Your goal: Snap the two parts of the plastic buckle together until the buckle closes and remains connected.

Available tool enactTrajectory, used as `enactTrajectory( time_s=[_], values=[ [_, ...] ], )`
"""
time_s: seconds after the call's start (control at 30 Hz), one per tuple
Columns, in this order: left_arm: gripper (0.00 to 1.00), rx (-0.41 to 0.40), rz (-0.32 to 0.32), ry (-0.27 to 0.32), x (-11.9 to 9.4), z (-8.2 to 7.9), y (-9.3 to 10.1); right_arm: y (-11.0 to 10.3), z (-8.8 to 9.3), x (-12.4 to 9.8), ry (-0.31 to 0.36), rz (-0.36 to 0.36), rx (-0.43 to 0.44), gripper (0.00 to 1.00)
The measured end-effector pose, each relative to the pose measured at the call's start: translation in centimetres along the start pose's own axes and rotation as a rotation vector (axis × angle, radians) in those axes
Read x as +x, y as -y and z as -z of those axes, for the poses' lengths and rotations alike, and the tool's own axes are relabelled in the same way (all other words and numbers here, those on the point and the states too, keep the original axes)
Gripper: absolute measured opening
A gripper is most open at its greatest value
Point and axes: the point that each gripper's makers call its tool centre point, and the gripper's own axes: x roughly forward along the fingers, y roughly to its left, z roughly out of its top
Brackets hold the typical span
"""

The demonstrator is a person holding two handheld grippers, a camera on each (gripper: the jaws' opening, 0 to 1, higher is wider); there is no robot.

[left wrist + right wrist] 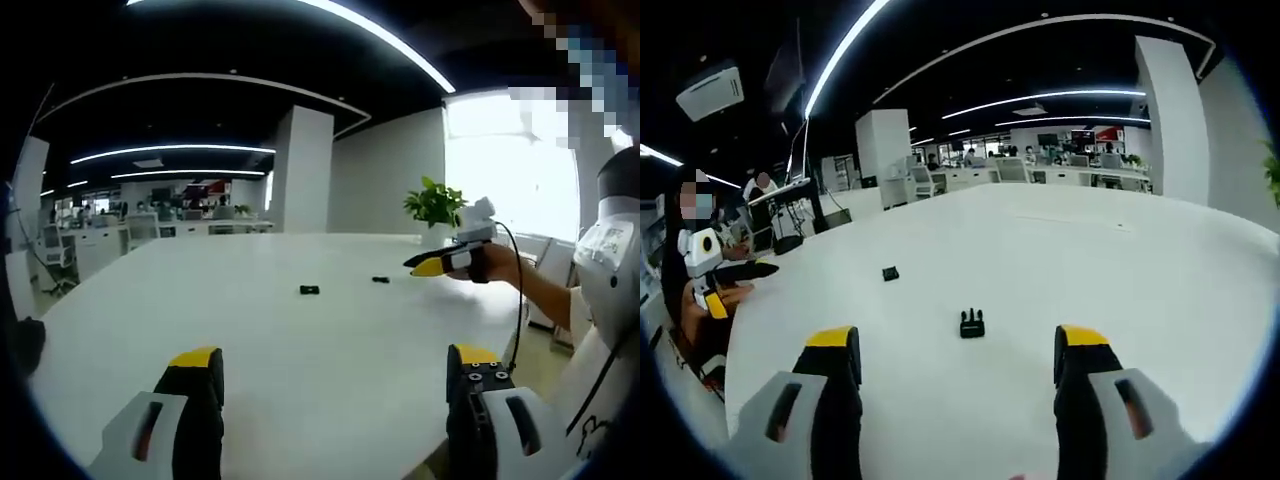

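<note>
Left gripper (330, 370), jaws apart, faces the white table (300, 340); the socket half (309, 290) and pronged half (380, 280) lie well apart beyond it. Right gripper (958, 350), jaws apart, frames the pronged half (972, 323), ready to pick.

- The left gripper view looks low across the white table (300, 340) from one edge, toward the office desks and a pillar; its own jaws rise at the bottom.
- The right gripper view looks across the same table from another edge, nearer the pronged buckle part (972, 323).
- Both views share the tabletop and the two small black parts; the socket part (890, 273) is probably the nearer piece (309, 290) in the left gripper view.
- Each view catches the other gripper at its side: right gripper (440, 265), left gripper (725, 285).
</note>
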Motion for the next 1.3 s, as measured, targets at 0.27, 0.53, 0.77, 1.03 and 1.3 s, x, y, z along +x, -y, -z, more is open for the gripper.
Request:
enactTrajectory(
  time_s=[0.27, 0.53, 0.77, 1.03, 1.3],
  values=[
    [0.94, -0.002, 0.005, 0.006, -0.1, -0.2, 0.1, 0.0, 0.1, 0.7, -0.017, 0.0, 0.0, 0.76],
    [0.94, -0.006, 0.005, 0.003, -0.1, 0.0, 0.2, 0.2, 0.4, 1.3, -0.049, 0.0, -0.017, 0.72],
    [0.94, -0.009, 0.006, -0.001, -0.2, 0.2, 0.2, 0.4, 0.7, 1.8, -0.061, -0.002, -0.006, 0.69],
    [0.93, -0.012, 0.01, -0.006, 0.0, 0.4, 0.2, 0.4, 1.3, 2.2, -0.086, -0.002, -0.021, 0.63],
    [0.93, -0.018, 0.017, -0.005, 0.2, 0.5, 0.4, 0.6, 1.5, 2.3, -0.097, -0.005, -0.034, 0.59]
  ],
)
